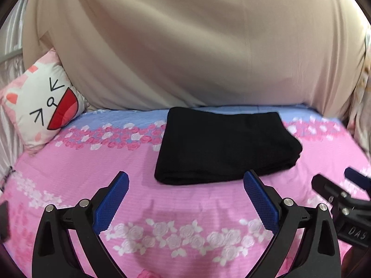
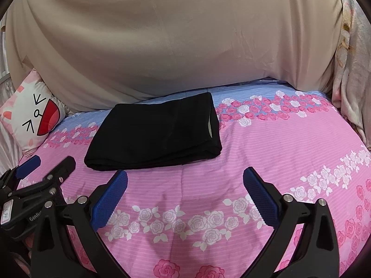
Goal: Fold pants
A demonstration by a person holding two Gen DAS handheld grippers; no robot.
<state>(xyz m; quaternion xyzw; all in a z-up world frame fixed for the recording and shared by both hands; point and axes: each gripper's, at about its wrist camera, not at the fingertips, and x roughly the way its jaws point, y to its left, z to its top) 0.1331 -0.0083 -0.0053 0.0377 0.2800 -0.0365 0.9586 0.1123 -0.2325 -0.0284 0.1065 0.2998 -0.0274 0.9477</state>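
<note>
The black pants lie folded into a flat rectangle on the pink flowered bedsheet; they also show in the right wrist view. My left gripper is open and empty, a little in front of the pants' near edge. My right gripper is open and empty, in front of and to the right of the pants. Each gripper shows at the edge of the other's view: the right one, the left one.
A beige draped cloth rises behind the bed. A white cat-face pillow leans at the back left. A pale patterned blanket hangs at the right. The bedsheet has a blue strip along the back.
</note>
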